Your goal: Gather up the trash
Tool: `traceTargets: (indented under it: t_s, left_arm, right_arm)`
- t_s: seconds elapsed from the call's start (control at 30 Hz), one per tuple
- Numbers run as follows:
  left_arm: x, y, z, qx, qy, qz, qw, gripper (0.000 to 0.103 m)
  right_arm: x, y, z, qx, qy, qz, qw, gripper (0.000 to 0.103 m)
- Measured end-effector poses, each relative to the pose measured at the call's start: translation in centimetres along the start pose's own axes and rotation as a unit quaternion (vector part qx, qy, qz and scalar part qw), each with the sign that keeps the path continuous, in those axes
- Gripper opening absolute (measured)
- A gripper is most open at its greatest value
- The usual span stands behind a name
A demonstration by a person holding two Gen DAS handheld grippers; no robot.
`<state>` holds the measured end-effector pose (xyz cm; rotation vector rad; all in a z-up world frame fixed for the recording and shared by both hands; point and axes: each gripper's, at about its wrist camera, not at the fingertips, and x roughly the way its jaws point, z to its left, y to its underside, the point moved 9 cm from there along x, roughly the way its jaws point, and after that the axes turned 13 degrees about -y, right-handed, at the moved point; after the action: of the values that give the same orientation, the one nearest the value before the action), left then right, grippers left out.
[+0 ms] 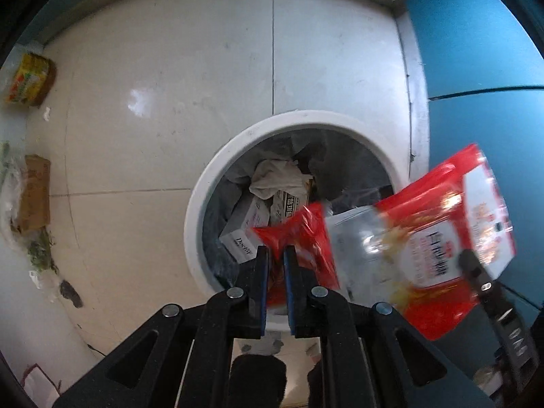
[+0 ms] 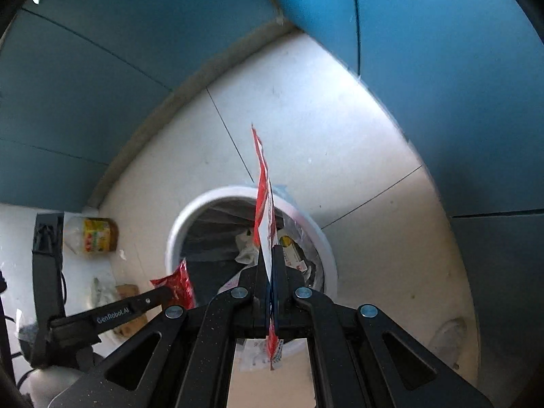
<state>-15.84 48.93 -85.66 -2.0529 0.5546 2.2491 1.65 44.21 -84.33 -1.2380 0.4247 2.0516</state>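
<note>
Two hand-held grippers hovered above a white round trash bin on a pale tiled floor, each carrying a piece of packaging. The left gripper, seen from its own wrist camera, had its blue-padded jaws drawn close together and clamped on a small red wrapper, which hung over the near rim of the bin. The same wrapper showed in the right wrist view, pinched at the tip of the left gripper at the bin's near left edge.

The right gripper had its jaws pressed together on a large red-and-white snack bag, seen edge-on from its own camera and standing up above the bin's opening. From the left wrist view the snack bag appeared broadside and motion-blurred, over the bin's right side, with one finger of the right gripper gripping its near right edge.

Inside the bin, lined with a grey bag, lay a white carton printed with dark lettering, a crumpled white cloth or paper and other boxes.

More litter sat on the floor at the left: a yellow packet far along the wall, a brown cardboard box nearer, and green scraps beside it. Blue wall panels enclosed the corner to the right of the bin.
</note>
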Motion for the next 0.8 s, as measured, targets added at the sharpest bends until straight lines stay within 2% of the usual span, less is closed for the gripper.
traceTargets:
  t_s: [0.1, 0.13, 0.17, 0.2, 0.23, 0.27, 0.3, 0.4, 0.47, 0.6, 0.8]
  left_arm:
    - [0.5, -0.1, -0.5, 0.012, -0.003, 0.012, 0.9998, 0.009]
    - [0.5, -0.1, -0.4, 0.017, -0.013, 0.01, 0.9997, 0.01]
    - [0.5, -0.1, -0.2, 0.02, -0.017, 0.005, 0.9996, 0.011]
    - [0.0, 0.0, 0.0, 0.022, -0.021, -0.002, 0.9995, 0.02]
    - [-0.4, 0.0, 0.2, 0.023, -0.024, -0.007, 0.9994, 0.031]
    - [-1.0, 0.0, 0.7, 0.024, -0.033, -0.017, 0.999, 0.064]
    - [-1.7, 0.0, 1.0, 0.027, -0.045, -0.028, 0.9982, 0.09]
    - [-4.1, 0.4, 2.1, 0.034, -0.072, -0.054, 0.9954, 0.093]
    - [-5.0, 1.0, 2.7, 0.032, -0.076, -0.063, 0.9946, 0.093]
    - [-8.8, 2.8, 4.0, 0.033, -0.093, -0.09, 0.9911, 0.093]
    - [-15.8, 6.7, 4.8, 0.023, -0.1, -0.125, 0.9868, 0.094]
  right_arm:
    - [3.0, 0.7, -0.5, 0.001, 0.004, 0.045, 0.999, 0.006]
    - [3.1, 0.8, -0.8, -0.001, 0.007, 0.055, 0.998, 0.024]
    - [3.3, 1.2, -0.7, -0.002, 0.008, 0.063, 0.998, 0.057]
    - [3.1, 1.7, -0.8, -0.002, 0.012, 0.065, 0.998, 0.07]
    - [2.8, 2.1, -0.9, -0.001, 0.014, 0.062, 0.998, 0.077]
    - [2.3, 2.1, -0.8, -0.003, 0.016, 0.059, 0.998, 0.077]
    - [1.6, 2.1, -0.8, -0.009, 0.026, 0.059, 0.998, 0.077]
    - [-1.0, 2.2, -0.5, -0.022, 0.05, 0.054, 0.997, 0.085]
    - [-2.8, 2.5, -0.1, -0.045, 0.079, 0.051, 0.995, 0.1]
    - [-6.3, 2.8, 1.6, -0.087, 0.122, 0.049, 0.988, 0.101]
    - [-12.8, 4.4, 4.6, -0.113, 0.143, 0.033, 0.983, 0.102]
